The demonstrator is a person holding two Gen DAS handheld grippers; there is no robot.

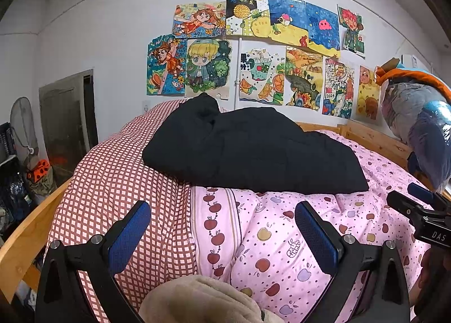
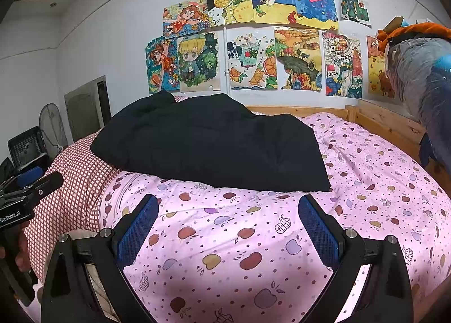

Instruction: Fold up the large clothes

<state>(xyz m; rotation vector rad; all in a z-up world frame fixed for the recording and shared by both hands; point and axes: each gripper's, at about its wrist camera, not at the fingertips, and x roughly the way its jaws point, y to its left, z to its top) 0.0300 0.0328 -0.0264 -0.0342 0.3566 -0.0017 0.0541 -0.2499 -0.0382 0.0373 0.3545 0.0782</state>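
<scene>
So we had the wooden bed (image 1: 19, 241) filling most of both views, with a pink apple-print quilt (image 2: 366, 170) spread over the near and right side and a red-and-white checked cover (image 1: 112, 182) bunched up on the left. The wall behind was plastered with a patchwork of kids' drawings (image 1: 253, 49). The black garment (image 2: 208, 142) was lying on top of the bedding toward the far side, already folded into a thick rough rectangle, its left end on the checked cover and the rest on the pink quilt, with a lumpy bit poking up at the back. Over on the right we could see a bagged blue-grey bundle (image 1: 417, 125) perched by the bed rail. Our left gripper (image 1: 222, 235) was hovering over the near edge of the bed with its blue pads spread wide and nothing between them, well short of the garment. Our right gripper (image 2: 228, 231) was the same deal, jaws wide apart, holding nothing, just in front of the garment's near edge
</scene>
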